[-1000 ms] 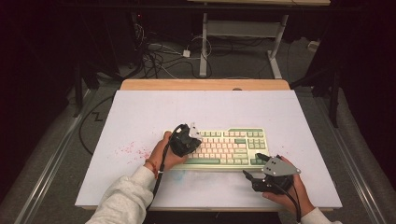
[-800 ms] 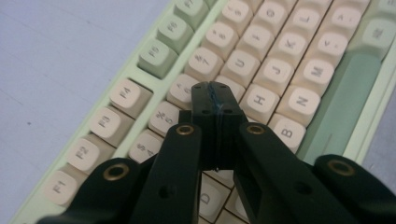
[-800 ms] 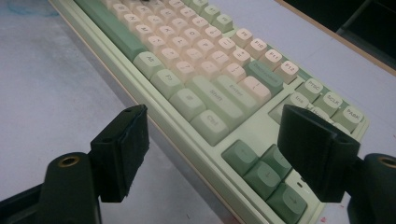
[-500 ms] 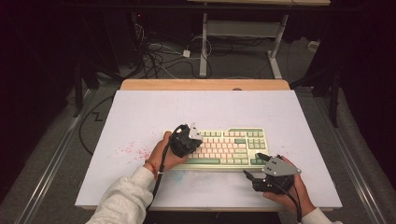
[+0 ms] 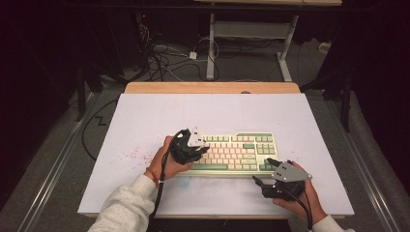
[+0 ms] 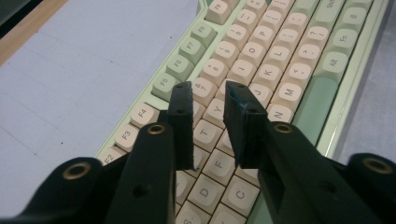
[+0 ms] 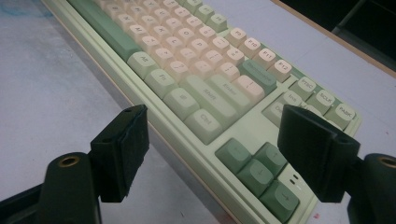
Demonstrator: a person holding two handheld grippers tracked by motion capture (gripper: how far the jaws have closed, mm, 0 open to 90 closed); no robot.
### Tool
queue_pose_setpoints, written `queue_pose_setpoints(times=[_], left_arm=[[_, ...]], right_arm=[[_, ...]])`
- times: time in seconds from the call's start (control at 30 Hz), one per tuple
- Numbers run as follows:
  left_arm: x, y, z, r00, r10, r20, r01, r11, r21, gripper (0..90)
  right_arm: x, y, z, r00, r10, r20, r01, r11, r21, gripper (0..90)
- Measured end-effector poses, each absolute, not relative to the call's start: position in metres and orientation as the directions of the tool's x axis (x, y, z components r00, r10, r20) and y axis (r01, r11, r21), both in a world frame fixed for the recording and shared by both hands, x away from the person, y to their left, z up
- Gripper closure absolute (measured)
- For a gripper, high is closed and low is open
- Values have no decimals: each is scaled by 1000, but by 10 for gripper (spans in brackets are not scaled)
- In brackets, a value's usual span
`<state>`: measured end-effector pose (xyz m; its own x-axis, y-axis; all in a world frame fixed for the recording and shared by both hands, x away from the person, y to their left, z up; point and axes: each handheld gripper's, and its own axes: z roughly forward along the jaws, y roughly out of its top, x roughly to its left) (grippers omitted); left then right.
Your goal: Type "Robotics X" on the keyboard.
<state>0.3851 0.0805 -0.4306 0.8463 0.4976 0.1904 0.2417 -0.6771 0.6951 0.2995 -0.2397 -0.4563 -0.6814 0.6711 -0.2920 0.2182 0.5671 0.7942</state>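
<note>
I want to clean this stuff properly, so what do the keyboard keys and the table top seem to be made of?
Keyboard keys: likely matte plastic, moulded cream and green caps with printed legends and soft, dull highlights. Table top: a pale, flat matte sheet, possibly laminate or board, over a wooden edge showing tan grain at the far side.

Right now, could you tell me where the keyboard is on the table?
In the high view the keyboard lies near the table's front edge, slightly right of centre, between the left gripper and right gripper.
</note>
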Motion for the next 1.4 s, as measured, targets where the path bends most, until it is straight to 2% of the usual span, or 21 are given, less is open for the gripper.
queue_pose_setpoints(times=[0.3, 0.47, 0.73, 1.4], left_arm=[[378, 83, -430, 825, 525, 208, 222, -640, 736, 366], [372, 85, -430, 819, 523, 236, 195, -641, 742, 248], [360, 94, -431, 806, 519, 286, 147, -643, 752, 186], [343, 120, -438, 766, 533, 360, 126, -673, 729, 186]], right_arm=[[300, -240, -455, -673, 681, -289, 221, 558, 800, 250], [300, -241, -455, -673, 682, -287, 225, 559, 798, 250], [300, -242, -455, -670, 685, -287, 225, 556, 800, 250], [300, -241, -455, -674, 682, -285, 224, 556, 800, 250]])
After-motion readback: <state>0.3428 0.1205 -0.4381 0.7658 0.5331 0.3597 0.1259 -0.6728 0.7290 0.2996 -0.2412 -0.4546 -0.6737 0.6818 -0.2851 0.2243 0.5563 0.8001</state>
